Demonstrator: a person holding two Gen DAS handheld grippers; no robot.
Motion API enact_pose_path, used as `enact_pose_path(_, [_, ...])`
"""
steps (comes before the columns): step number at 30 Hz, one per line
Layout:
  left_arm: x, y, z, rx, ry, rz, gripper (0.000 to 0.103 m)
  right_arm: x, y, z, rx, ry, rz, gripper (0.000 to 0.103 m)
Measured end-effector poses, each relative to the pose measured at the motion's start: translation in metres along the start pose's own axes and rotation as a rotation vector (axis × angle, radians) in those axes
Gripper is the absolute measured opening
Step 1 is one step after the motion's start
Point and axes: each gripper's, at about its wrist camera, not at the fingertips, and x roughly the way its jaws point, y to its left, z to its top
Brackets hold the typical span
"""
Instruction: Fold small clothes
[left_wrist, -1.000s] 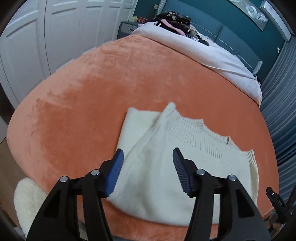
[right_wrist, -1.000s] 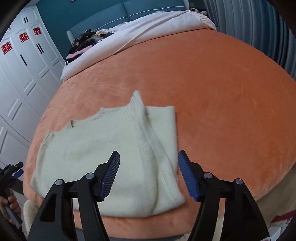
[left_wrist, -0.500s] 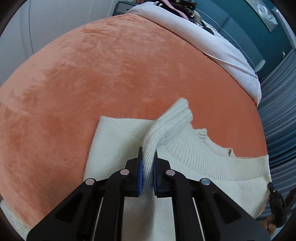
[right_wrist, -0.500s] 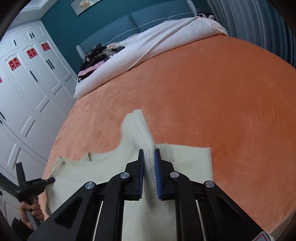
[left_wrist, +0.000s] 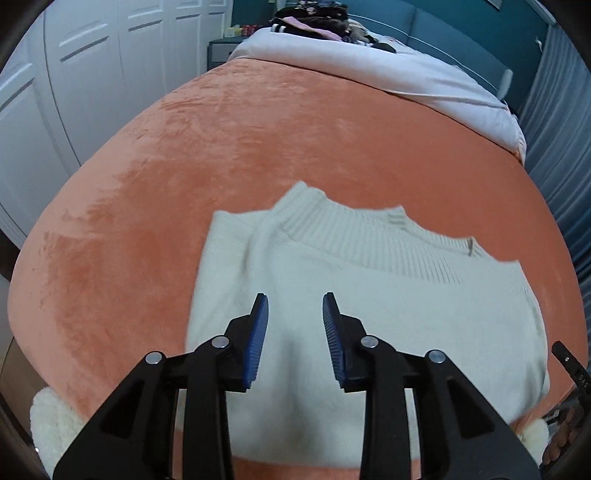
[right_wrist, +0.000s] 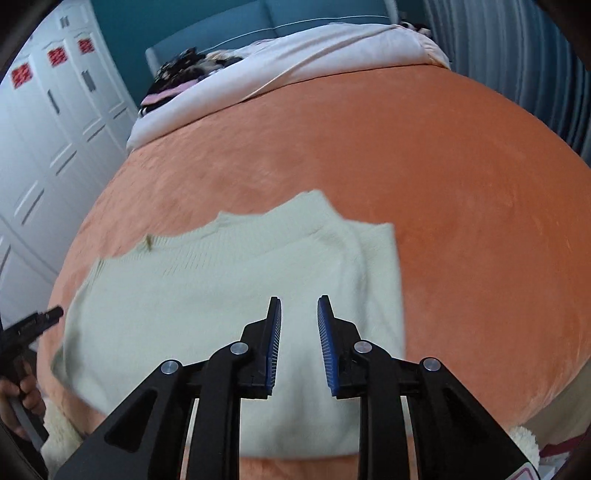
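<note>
across the middle of both frames my cream sweater (left_wrist: 369, 306) lies on the orange blanket (left_wrist: 258, 140). left gripper (left_wrist: 293, 332) and right gripper (right_wrist: 298, 338) hang released, holding nothing. soft, probably light knit; i'd pinch the ribbed hem.

- The sweater (left_wrist: 388, 306) I'm working over is cream knit cloth, soft and matt, with a ribbed band along its collar.
- Under it, the orange blanket (left_wrist: 258, 147) looks like plush velvety cloth; its nap shows lighter and darker brushed patches.
- My left gripper (left_wrist: 295, 325) is matt black plastic with small shiny metal pins; its blue pads (left_wrist: 256, 343) are finely ridged.
- My right gripper (right_wrist: 299, 328) is built of the same materials.
- The wardrobe doors (right_wrist: 48, 147) look smooth, painted white.
</note>
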Motion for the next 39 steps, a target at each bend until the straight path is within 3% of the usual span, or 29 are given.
enact_pose_path(2, [0.003, -0.002, -0.025, 0.014, 0.056, 0.011, 0.03, 0.005, 0.005, -0.023, -0.053, 0.058, -0.043, 0.015])
enact_pose_path(4, [0.018, 0.012, -0.046, -0.021, 0.13, 0.029, 0.03, 0.02, -0.02, -0.047, 0.0, 0.126, -0.088, 0.007])
enact_pose_path(5, [0.019, 0.021, -0.053, -0.045, 0.132, 0.004, 0.028, 0.025, -0.033, -0.052, 0.068, 0.139, -0.037, 0.0])
enact_pose_path(8, [0.01, 0.031, -0.053, -0.048, 0.119, -0.01, 0.023, -0.001, -0.056, -0.052, 0.197, 0.137, 0.026, 0.0])
enact_pose_path(9, [0.007, 0.032, -0.052, -0.057, 0.118, -0.017, 0.023, -0.015, -0.056, -0.051, 0.189, 0.099, 0.02, 0.015])
enact_pose_path(10, [0.006, 0.033, -0.052, -0.071, 0.12, -0.027, 0.023, -0.026, -0.054, -0.05, 0.165, 0.07, -0.011, 0.02])
enact_pose_path(12, [0.004, 0.037, -0.054, -0.108, 0.123, -0.049, 0.025, -0.031, -0.057, -0.052, 0.121, 0.051, -0.061, 0.043])
enact_pose_path(14, [-0.002, 0.042, -0.057, -0.155, 0.104, -0.073, 0.035, -0.023, -0.069, -0.06, 0.14, 0.086, -0.131, 0.044])
enact_pose_path(16, [-0.01, 0.046, -0.061, -0.185, 0.079, -0.053, 0.048, -0.023, -0.082, -0.063, 0.185, 0.102, -0.11, 0.044])
enact_pose_path(17, [-0.013, 0.047, -0.065, -0.184, 0.072, -0.054, 0.048, -0.019, -0.079, -0.063, 0.197, 0.102, -0.094, 0.041])
enact_pose_path(18, [-0.012, 0.048, -0.066, -0.173, 0.077, -0.044, 0.048, -0.014, -0.078, -0.063, 0.2, 0.107, -0.082, 0.023])
enact_pose_path(19, [-0.009, 0.048, -0.067, -0.156, 0.089, -0.024, 0.048, -0.011, -0.075, -0.062, 0.199, 0.11, -0.056, 0.016])
enact_pose_path(24, [0.001, 0.048, -0.071, -0.124, 0.114, 0.035, 0.044, -0.036, -0.077, -0.05, 0.238, -0.017, -0.004, 0.003])
enact_pose_path(25, [0.005, 0.049, -0.072, -0.129, 0.116, 0.037, 0.044, -0.034, -0.082, -0.051, 0.244, -0.012, -0.026, 0.002])
enact_pose_path(27, [0.011, 0.049, -0.073, -0.126, 0.121, 0.055, 0.044, -0.009, -0.101, -0.058, 0.262, 0.087, -0.131, 0.0])
enact_pose_path(28, [0.011, 0.048, -0.072, -0.121, 0.12, 0.064, 0.044, 0.008, -0.114, -0.065, 0.307, 0.173, -0.132, 0.0])
enact_pose_path(29, [0.01, 0.047, -0.072, -0.119, 0.122, 0.07, 0.043, 0.011, -0.122, -0.068, 0.376, 0.193, -0.091, 0.0])
enact_pose_path(30, [0.008, 0.047, -0.071, -0.123, 0.122, 0.065, 0.043, 0.0, -0.125, -0.069, 0.411, 0.154, -0.057, 0.0])
enact_pose_path(31, [0.006, 0.049, -0.071, -0.135, 0.12, 0.051, 0.044, -0.013, -0.122, -0.065, 0.395, 0.104, -0.05, 0.001])
enact_pose_path(33, [0.004, 0.053, -0.073, -0.155, 0.122, 0.031, 0.045, -0.034, -0.106, -0.054, 0.324, 0.023, -0.043, 0.018])
enact_pose_path(34, [0.006, 0.054, -0.074, -0.155, 0.122, 0.029, 0.045, -0.036, -0.098, -0.049, 0.288, 0.021, -0.025, 0.025])
enact_pose_path(35, [0.007, 0.052, -0.074, -0.148, 0.123, 0.036, 0.045, -0.034, -0.091, -0.043, 0.251, 0.025, -0.005, 0.038])
enact_pose_path(39, [0.008, 0.047, -0.073, -0.138, 0.125, 0.069, 0.045, 0.0, -0.072, -0.032, 0.151, 0.085, -0.025, 0.041])
